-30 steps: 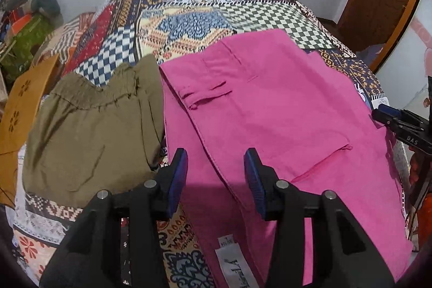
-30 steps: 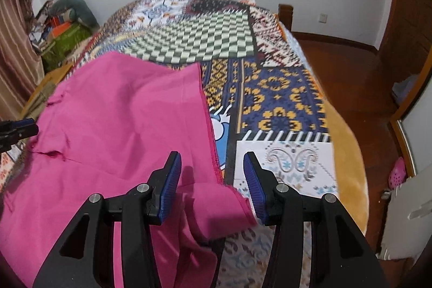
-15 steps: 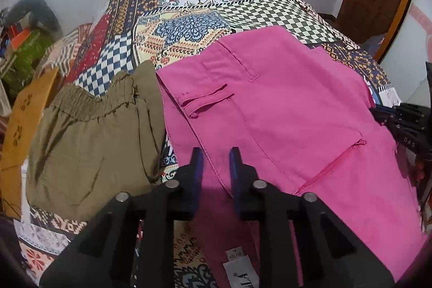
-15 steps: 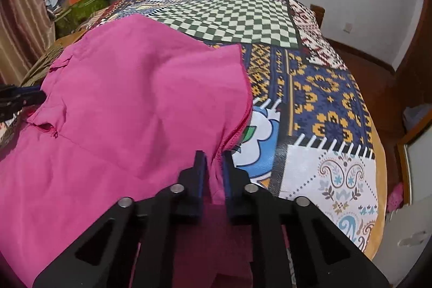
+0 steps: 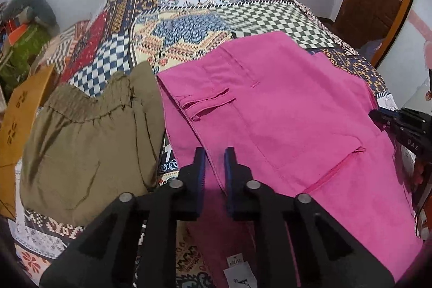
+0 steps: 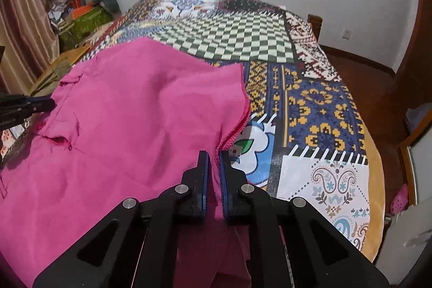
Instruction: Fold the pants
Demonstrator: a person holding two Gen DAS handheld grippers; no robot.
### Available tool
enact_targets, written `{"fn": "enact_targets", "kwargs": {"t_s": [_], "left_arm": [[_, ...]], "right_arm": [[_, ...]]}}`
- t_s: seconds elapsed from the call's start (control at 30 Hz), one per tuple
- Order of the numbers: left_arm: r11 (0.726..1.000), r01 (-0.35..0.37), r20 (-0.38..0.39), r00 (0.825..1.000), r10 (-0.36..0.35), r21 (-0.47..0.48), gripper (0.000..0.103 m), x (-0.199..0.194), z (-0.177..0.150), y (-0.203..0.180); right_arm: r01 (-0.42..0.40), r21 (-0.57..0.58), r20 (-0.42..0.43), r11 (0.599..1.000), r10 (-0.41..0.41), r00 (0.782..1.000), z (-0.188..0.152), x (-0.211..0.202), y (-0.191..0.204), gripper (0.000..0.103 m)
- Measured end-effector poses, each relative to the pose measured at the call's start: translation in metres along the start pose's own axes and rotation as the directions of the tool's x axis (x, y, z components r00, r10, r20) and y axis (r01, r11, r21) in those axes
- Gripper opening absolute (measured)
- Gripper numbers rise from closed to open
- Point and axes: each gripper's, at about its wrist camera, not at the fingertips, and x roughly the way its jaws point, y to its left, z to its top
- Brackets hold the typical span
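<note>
Pink pants (image 5: 283,109) spread flat on the patchwork bed (image 5: 189,26), their waist end nearest me, beside an olive garment (image 5: 86,142) at 9 o'clock. My left gripper (image 5: 215,166) is clenched on the near edge by the side seam, a fold of cloth between the blue pads. My right gripper (image 6: 213,169) is clamped tight on the hemmed edge at the opposite side, the cloth rising in a soft ridge toward 12 o'clock. The fabric looks light, limp and unslippery; I judge it will drape and sag between two grips, so edges and seams are the best holds.
</note>
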Motion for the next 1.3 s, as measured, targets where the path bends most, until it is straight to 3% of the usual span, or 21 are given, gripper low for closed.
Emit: {"fn": "enact_targets", "kwargs": {"t_s": [0.13, 0.23, 0.47, 0.6, 0.77, 1.1, 1.3], "left_arm": [[0.998, 0.036, -0.009, 0.999, -0.036, -0.054, 0.02, 0.006, 0.007, 0.005], [0.999, 0.034, -0.002, 0.999, -0.034, -0.04, 0.019, 0.007, 0.011, 0.003], [0.999, -0.022, 0.04, 0.999, 0.021, 0.029, 0.003, -0.002, 0.015, -0.007], [0.999, -0.032, 0.061, 0.998, 0.029, 0.04, 0.003, -0.008, 0.021, -0.004], [1.0, -0.007, 0.004, 1.0, 0.007, 0.009, 0.003, 0.008, 0.024, 0.008], [0.998, -0.049, 0.044, 0.998, 0.048, 0.028, 0.008, -0.021, 0.026, 0.006], [0.996, -0.085, 0.088, 0.993, 0.085, -0.001, 0.009, -0.049, 0.034, 0.024]], "right_arm": [[-0.005, 0.009, -0.006, 1.0, 0.005, 1.0, -0.002, 0.003, 0.0, 0.008], [0.0, 0.011, 0.005, 1.0, 0.0, 1.0, -0.003, 0.001, 0.0, 0.007], [0.048, 0.009, 0.016, 0.999, -0.048, 0.999, 0.001, 0.002, -0.003, 0.007], [0.067, 0.035, 0.018, 0.997, -0.068, 0.998, 0.002, 0.003, -0.011, 0.006], [0.038, 0.107, -0.004, 0.994, -0.038, 0.999, 0.001, 0.006, -0.026, 0.004], [0.065, 0.052, -0.017, 0.997, -0.064, 0.998, 0.01, -0.015, -0.017, 0.008], [0.065, 0.027, 0.03, 0.998, -0.065, 0.997, 0.023, -0.039, -0.012, 0.009]]}}
